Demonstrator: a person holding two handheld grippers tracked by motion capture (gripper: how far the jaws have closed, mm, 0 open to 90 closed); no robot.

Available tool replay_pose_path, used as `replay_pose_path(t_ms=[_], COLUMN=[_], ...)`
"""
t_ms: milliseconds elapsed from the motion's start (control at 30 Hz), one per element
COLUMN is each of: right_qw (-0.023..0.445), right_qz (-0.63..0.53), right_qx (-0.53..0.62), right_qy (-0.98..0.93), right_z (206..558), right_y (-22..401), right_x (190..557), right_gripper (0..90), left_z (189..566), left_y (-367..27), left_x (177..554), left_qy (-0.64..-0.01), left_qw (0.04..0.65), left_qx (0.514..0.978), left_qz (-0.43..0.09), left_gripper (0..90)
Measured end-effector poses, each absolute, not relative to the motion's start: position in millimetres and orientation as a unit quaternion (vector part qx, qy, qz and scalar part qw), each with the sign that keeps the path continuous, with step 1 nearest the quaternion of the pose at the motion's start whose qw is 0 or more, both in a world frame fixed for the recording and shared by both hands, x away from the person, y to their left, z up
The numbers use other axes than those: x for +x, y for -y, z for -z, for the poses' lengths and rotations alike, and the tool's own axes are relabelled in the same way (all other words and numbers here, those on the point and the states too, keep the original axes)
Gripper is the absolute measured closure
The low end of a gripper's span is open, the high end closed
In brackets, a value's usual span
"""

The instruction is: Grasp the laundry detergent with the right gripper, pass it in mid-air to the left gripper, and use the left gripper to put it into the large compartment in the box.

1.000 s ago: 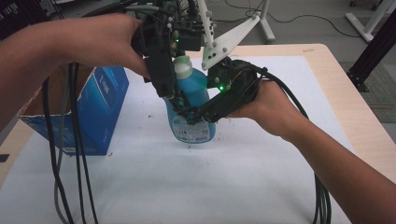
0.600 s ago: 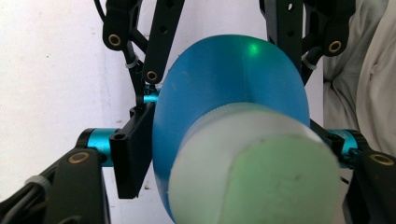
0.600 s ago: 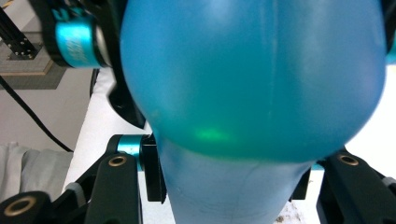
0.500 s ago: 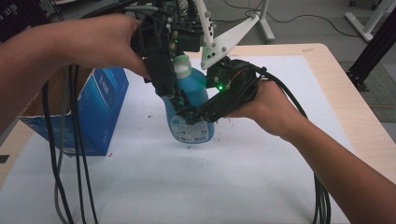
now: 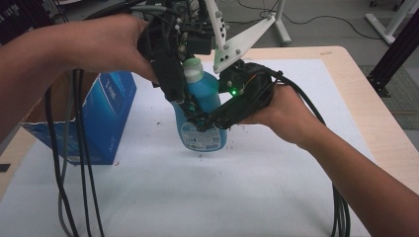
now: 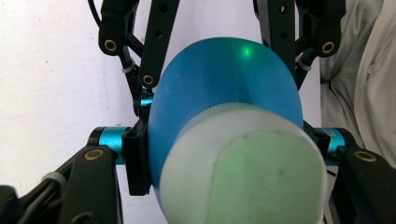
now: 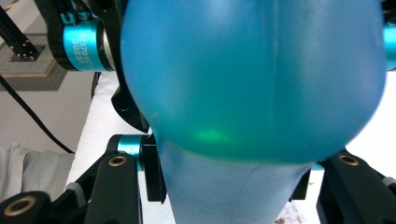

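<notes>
A blue plastic bottle (image 5: 206, 93) with a pale green cap (image 5: 192, 69) stands on the white sheet (image 5: 197, 197) near the table's middle. My left gripper (image 5: 184, 101) comes down from the upper left and is shut on the bottle's shoulder just under the cap. My right gripper (image 5: 207, 118) reaches in from the right and is shut on the bottle's body. In the left gripper view the cap (image 6: 247, 172) is close up, with the left gripper (image 6: 229, 149) pressed on both sides of the bottle (image 6: 224, 79). The right gripper (image 7: 229, 179) likewise clamps the bottle (image 7: 252, 70).
An open blue carton (image 5: 99, 113) stands at the left of the sheet. White stand legs (image 5: 247, 37) rise behind the bottle. Black cables (image 5: 74, 173) hang at the left and trail at the lower right. The wooden table edge (image 5: 375, 123) runs along the right.
</notes>
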State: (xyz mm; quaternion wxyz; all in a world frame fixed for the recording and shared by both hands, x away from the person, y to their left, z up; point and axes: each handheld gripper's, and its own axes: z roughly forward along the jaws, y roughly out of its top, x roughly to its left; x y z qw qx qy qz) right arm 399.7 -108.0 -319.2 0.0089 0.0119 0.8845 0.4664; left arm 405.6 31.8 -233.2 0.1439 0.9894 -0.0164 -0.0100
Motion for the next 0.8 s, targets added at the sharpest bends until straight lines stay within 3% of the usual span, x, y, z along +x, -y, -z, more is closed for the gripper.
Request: replay_pose_path(t_ms=[433,700,800], right_qw=[0.002,-0.002,-0.003], right_qz=[-0.471,-0.465,-0.466], right_qx=[0.004,0.026,0.037], right_qy=[-0.882,-0.885,-0.884], right_z=[318.1,317.0,315.7], right_y=[105.6,111.6,120.2], right_x=[398.1,399.2,400.4], right_gripper=[43.4,23.6,22.3], left_z=[230.3,229.3,228.2], left_y=[-34.6,-37.1,-40.0], left_x=[404.1,401.4,401.4], left_qy=[0.015,0.016,0.012], left_qw=[0.147,0.148,0.147], left_qx=[0.989,0.989,0.989], left_qz=[0.020,0.020,0.019], left_gripper=[38.0,38.0,38.0])
